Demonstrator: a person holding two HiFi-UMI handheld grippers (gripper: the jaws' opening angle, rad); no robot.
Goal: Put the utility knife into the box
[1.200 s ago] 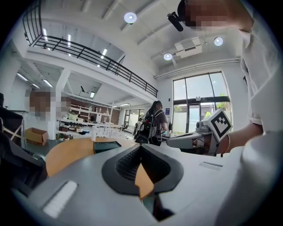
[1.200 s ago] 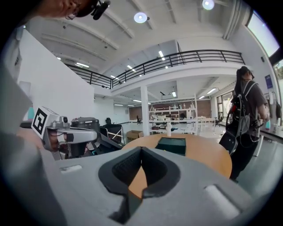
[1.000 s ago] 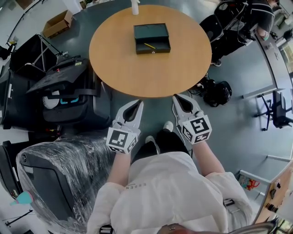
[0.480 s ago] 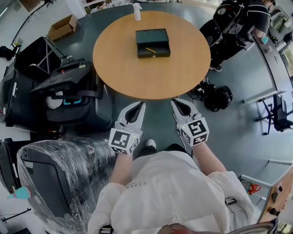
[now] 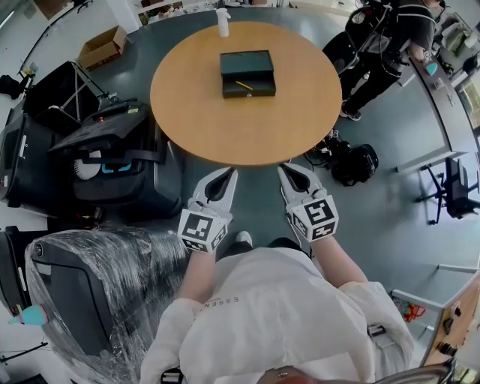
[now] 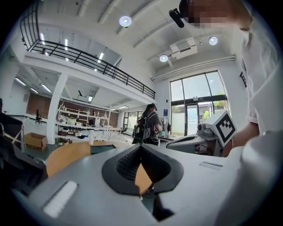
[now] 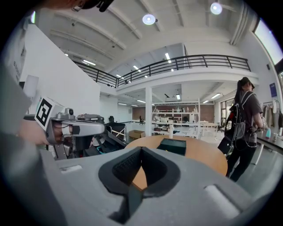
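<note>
A dark open box lies on the far half of the round wooden table. A thin yellow utility knife lies inside it near the front wall. My left gripper and right gripper hover side by side over the floor, short of the table's near edge. Both are shut with nothing between the jaws. The right gripper view looks past the closed tips of the right gripper at the box. The left gripper view shows the left gripper with the table edge beyond.
A white bottle stands at the table's far edge. Black equipment cases and a plastic-wrapped machine crowd the left. A black bag lies on the floor at the right. A person with a backpack stands far right.
The table and box have drifted a little in the head view as the person shifts. Both grippers keep the same shut pose, side by side.
</note>
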